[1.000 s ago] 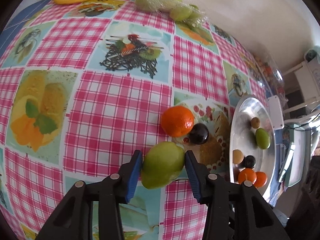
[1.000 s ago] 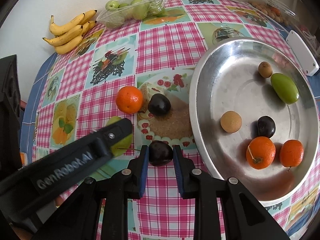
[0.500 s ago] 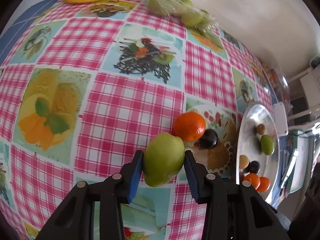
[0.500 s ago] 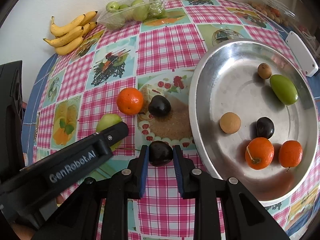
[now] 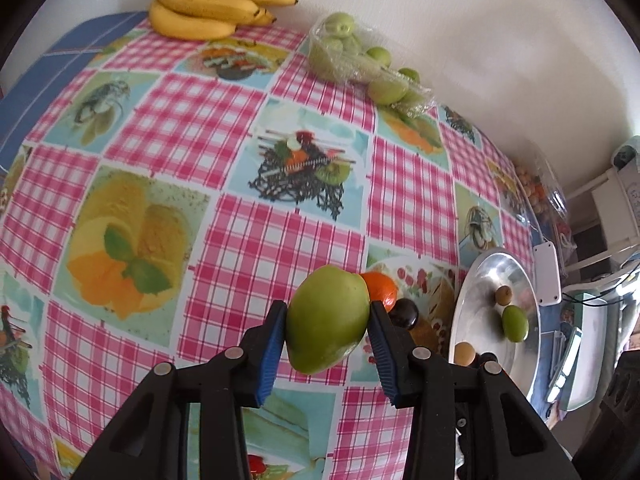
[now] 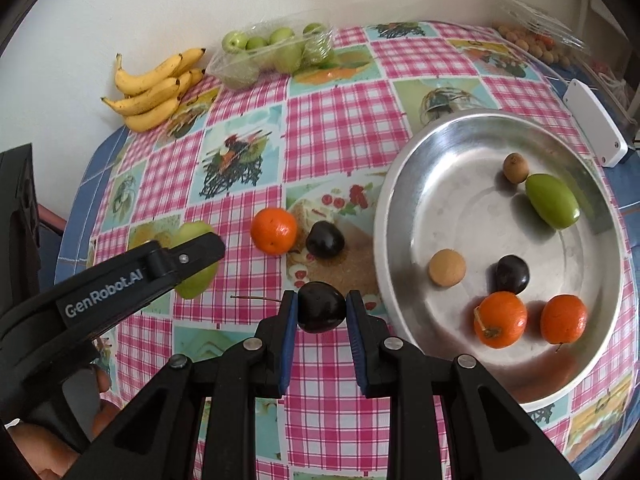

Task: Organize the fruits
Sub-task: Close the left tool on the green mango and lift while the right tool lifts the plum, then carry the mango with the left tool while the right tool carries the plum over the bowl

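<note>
My left gripper [image 5: 329,318] is shut on a large green fruit [image 5: 327,318] and holds it above the checked tablecloth; it also shows in the right wrist view [image 6: 196,256]. My right gripper [image 6: 321,307] is shut on a dark plum [image 6: 321,307] just left of the metal tray [image 6: 400,184]. An orange [image 6: 274,230] and another dark plum [image 6: 325,239] lie on the cloth left of the tray. The tray holds two oranges [image 6: 500,319], a dark plum [image 6: 512,274], a green fruit [image 6: 552,201] and two small brown fruits [image 6: 447,268].
Bananas [image 6: 154,86] and a bag of green fruits [image 6: 276,54] lie at the table's far edge by the wall. A clear box of small fruits [image 6: 536,36] and a white device [image 6: 596,122] sit far right, behind the tray.
My left gripper has lifted the green fruit off the cloth and tilted up, bringing the bananas into view. The right gripper holds the plum in nearly the same place.
</note>
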`<state>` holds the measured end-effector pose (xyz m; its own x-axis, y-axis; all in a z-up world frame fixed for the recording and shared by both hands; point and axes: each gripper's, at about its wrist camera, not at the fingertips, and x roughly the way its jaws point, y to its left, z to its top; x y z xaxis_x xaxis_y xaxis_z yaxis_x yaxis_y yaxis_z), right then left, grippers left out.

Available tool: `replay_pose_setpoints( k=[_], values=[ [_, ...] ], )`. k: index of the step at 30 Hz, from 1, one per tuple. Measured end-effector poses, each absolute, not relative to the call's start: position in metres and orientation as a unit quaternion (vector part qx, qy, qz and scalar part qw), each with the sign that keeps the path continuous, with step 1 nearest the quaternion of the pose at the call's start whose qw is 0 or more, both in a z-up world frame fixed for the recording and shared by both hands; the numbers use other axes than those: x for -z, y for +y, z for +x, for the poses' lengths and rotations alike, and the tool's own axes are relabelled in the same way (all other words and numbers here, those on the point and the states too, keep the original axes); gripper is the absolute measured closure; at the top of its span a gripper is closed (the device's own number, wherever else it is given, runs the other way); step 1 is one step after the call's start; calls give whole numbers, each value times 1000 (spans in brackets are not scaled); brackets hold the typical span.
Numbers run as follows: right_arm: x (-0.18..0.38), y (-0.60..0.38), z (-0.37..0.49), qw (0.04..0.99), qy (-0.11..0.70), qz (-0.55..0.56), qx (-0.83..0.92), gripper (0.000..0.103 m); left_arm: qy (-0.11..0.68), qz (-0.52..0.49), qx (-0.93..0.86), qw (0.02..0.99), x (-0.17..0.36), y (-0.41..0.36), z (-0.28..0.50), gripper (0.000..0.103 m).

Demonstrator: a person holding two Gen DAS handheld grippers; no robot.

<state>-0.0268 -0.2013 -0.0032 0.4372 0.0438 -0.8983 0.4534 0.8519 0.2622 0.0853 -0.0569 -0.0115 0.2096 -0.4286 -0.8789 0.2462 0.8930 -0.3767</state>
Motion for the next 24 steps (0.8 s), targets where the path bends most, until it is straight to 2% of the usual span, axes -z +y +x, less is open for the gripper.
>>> replay_pose_setpoints(
  k=[24],
  values=[
    [-6, -300, -81, 784, 467, 320, 254, 77, 541, -23, 286, 791, -18, -114, 58, 59]
  ],
)
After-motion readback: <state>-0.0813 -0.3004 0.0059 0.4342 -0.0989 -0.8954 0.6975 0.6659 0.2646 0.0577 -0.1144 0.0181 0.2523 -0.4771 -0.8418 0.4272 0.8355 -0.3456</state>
